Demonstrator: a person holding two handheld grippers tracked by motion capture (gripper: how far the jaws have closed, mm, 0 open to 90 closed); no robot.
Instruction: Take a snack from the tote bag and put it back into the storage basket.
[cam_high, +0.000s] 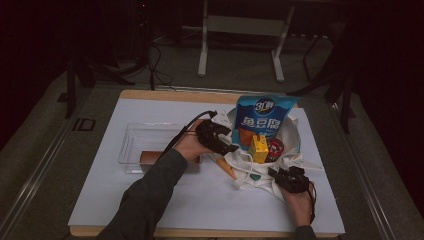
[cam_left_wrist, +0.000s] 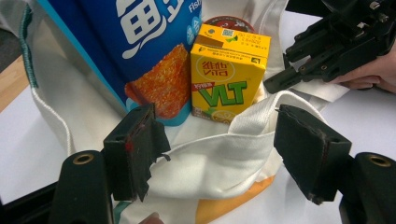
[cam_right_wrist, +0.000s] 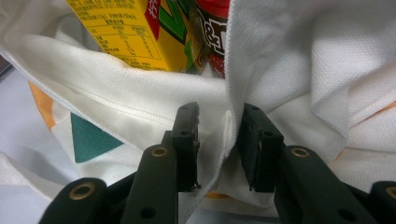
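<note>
Left gripper wide — right gripper pinches bag.

Grey sleeve — black grippers, brass-ringed screws

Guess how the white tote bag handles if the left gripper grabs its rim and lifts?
The tote bag looks floppy: its cloth rim folds and sags between the left gripper's open jaws. Lifted by one edge, it would likely tilt, and the upright yellow drink carton and tall blue snack bag may tip.
</note>
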